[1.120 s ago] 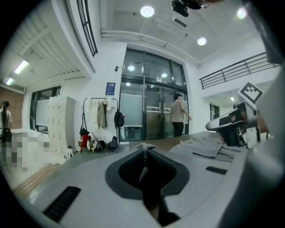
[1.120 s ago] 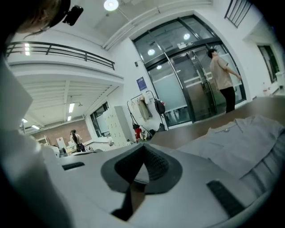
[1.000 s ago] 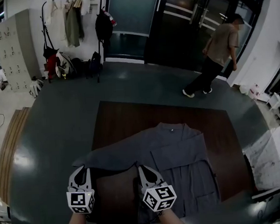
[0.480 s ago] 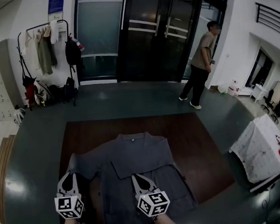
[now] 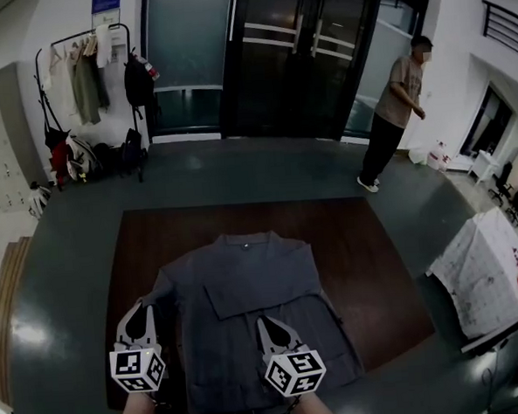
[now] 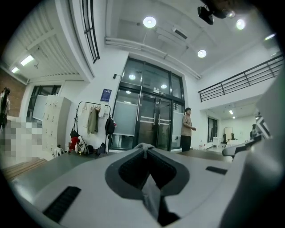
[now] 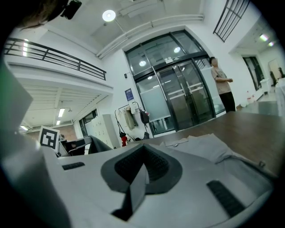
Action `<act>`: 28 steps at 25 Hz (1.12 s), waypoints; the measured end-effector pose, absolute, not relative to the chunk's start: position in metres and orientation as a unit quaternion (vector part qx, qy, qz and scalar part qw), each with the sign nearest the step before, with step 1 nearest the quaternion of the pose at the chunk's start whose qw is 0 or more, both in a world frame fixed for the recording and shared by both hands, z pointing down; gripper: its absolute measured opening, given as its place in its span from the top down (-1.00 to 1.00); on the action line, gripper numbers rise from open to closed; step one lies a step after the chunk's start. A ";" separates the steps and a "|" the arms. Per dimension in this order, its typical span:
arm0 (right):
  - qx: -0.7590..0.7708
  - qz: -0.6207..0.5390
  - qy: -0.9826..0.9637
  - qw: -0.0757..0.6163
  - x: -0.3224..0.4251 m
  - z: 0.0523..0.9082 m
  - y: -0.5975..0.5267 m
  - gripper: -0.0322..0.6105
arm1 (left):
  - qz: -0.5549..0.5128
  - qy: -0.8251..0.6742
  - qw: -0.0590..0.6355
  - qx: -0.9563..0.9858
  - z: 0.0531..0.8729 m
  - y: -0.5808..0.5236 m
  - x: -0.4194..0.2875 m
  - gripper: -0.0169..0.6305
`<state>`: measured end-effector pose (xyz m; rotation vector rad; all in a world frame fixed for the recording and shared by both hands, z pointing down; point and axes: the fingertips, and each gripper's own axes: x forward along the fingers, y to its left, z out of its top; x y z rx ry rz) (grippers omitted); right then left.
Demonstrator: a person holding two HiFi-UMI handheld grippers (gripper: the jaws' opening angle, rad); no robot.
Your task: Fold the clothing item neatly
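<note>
**A:** Tool state?

**B:** Both closed on cloth. The left gripper has its jaws nearly together, with a strip of grey fabric pinched between the pads; the left gripper view shows it. The right gripper is the same: jaws together, a fold of the fabric clamped between them.

**A:** Where's the garment?

**B:** The grey shirt lies flat on the brown table. Its collar is at the far side and the hem is toward the person holding the tools. One sleeve is folded across the chest.

**A:** Grip points?

**B:** The left gripper holds the shirt's left edge. The right gripper holds the front, about lower middle. Both point away from the holder.

**A:** Surroundings?

**B:** A person stands by the glass doors, well apart from the table. A coat rack is at far left and a white-covered table at right.
</note>
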<state>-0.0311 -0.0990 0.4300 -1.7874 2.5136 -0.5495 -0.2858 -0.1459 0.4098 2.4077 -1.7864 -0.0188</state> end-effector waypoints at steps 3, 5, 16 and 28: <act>-0.582 -0.176 0.794 -0.008 -0.027 0.429 -0.099 0.94 | -0.015 -0.590 0.081 0.803 0.405 -0.154 -0.287 0.86; -0.592 -0.180 0.785 -0.010 -0.017 0.431 -0.103 0.94 | -0.021 -0.585 0.081 0.807 0.401 -0.159 -0.280 0.86; -0.553 -0.184 0.813 -0.006 0.067 0.446 -0.154 0.94 | -0.009 -0.601 0.034 0.799 0.386 -0.197 -0.161 0.86; -0.515 -0.227 0.826 -0.015 0.184 0.460 -0.163 0.94 | 0.006 -0.612 0.042 0.790 0.401 -0.234 0.009 0.86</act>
